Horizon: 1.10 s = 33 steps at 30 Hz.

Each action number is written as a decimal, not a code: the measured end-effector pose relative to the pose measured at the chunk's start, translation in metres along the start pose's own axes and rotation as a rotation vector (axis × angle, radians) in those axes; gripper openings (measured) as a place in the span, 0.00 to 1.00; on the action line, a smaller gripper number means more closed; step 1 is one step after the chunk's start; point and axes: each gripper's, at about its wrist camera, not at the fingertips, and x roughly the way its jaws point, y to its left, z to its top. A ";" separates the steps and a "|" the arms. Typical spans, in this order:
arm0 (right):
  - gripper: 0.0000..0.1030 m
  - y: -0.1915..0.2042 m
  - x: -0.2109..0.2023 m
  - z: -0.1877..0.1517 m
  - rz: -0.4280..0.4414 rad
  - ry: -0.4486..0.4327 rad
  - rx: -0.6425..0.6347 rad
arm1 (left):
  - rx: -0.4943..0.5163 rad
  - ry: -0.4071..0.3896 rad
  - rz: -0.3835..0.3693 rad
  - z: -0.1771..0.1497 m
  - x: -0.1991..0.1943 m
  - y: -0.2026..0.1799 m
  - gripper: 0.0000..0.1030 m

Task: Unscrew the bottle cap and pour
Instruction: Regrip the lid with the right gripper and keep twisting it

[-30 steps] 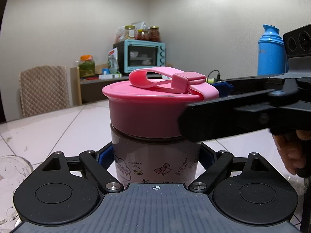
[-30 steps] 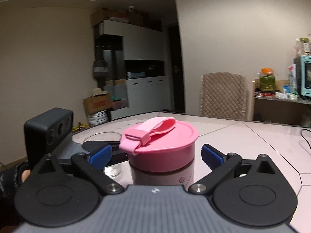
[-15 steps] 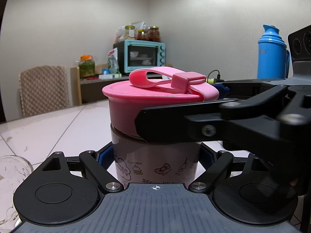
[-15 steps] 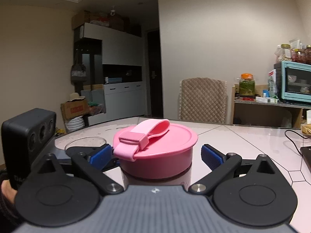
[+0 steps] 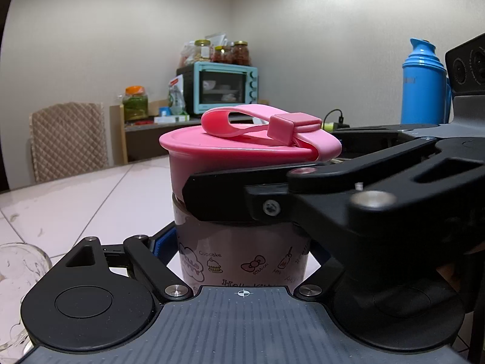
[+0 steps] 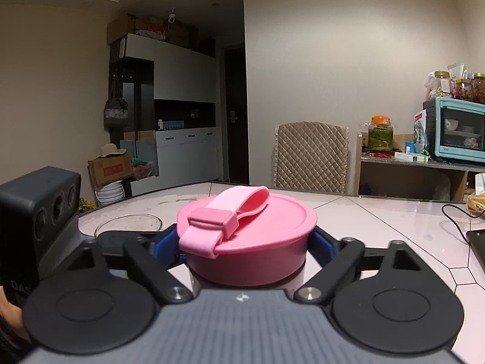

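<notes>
The bottle (image 5: 242, 254) stands upright on the worktop (image 5: 91, 200), long axis vertical, pink cap (image 6: 247, 238) on top with its strap loop lying flat across the lid. The left gripper (image 5: 242, 251) has its jaws closed on the bottle's printed lower body, blue pads pressed to both sides. The right gripper (image 6: 247, 248) comes in from the right and higher, its jaws clamped on the cap's side wall, one blue pad on each flank.

In the left view the right gripper's black finger crosses the front of the cap and hides the seam between cap and body; only this view shows the body and its print. The right view looks down on the lid and shows the strap's clasp nearest the camera and the loop pointing away.

A glass bowl (image 6: 127, 224) sits just beyond the bottle on the left, close to the left gripper. Past the bottle the worktop lies open toward the chair (image 6: 310, 156); a cable (image 6: 454, 224) trails on the right. A blue flask (image 5: 424, 83) stands farther right.
</notes>
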 end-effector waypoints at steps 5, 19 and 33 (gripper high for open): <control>0.83 -0.004 -0.001 0.001 0.028 0.005 -0.010 | 0.000 0.000 0.000 0.000 0.000 0.000 0.87; 0.83 -0.057 0.008 0.018 0.411 0.072 -0.150 | -0.001 0.000 0.000 0.000 0.001 0.000 0.87; 0.87 -0.064 0.005 0.035 0.506 0.104 -0.176 | -0.002 0.000 -0.001 0.000 0.001 0.000 0.87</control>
